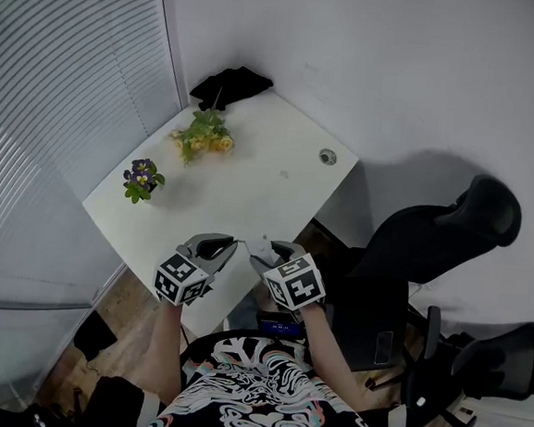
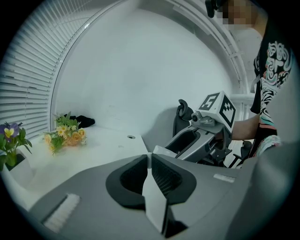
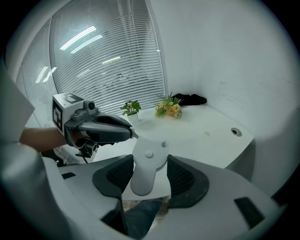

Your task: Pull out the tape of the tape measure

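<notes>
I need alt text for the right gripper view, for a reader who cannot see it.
The right gripper clamps a white tape measure at the edge of a white table. The left gripper reaches in from the left, its tips at the case's upper corner. Flowers stand by the blinds.

Office, white desk [image 1: 241,196] with cable grommet [image 1: 328,157], black swivel chairs [image 1: 451,233], slatted window blinds [image 1: 63,97]

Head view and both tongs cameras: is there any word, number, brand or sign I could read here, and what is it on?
No text reads clearly anywhere.
Left marker cube and right marker cube: black-and-white square codes, no letters.
Tape measure: plain white, no print showing.
Shirt: swirling pattern, no legible words.
Pale label on the left tongs: too blurred to read.
</notes>
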### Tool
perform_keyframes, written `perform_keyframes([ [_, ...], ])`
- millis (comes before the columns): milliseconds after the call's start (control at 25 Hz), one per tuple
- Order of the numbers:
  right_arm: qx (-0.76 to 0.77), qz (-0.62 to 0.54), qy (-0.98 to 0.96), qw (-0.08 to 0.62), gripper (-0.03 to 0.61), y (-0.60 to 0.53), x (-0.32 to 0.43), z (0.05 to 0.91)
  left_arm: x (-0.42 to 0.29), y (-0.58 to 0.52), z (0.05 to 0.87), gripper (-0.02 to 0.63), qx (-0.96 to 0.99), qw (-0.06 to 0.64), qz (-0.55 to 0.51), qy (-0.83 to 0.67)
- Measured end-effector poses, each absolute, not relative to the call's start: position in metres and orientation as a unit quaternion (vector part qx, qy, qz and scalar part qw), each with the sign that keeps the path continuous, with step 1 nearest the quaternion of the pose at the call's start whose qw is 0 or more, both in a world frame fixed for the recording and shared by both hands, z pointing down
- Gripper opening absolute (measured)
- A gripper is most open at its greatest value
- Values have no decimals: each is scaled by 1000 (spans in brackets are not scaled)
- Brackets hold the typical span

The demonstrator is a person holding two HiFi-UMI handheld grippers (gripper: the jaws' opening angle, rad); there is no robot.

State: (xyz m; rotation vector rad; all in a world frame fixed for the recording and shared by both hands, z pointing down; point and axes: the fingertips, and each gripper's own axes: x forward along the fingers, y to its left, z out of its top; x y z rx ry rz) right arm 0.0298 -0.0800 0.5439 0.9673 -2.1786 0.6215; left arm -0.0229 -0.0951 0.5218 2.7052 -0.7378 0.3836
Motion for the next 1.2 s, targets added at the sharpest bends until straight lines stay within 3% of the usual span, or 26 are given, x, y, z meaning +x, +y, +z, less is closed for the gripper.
perform_keyframes([
  [1200,410,244,-808,347,227,-88,66,549,-50,-108,526,32,926,169,128,-312],
])
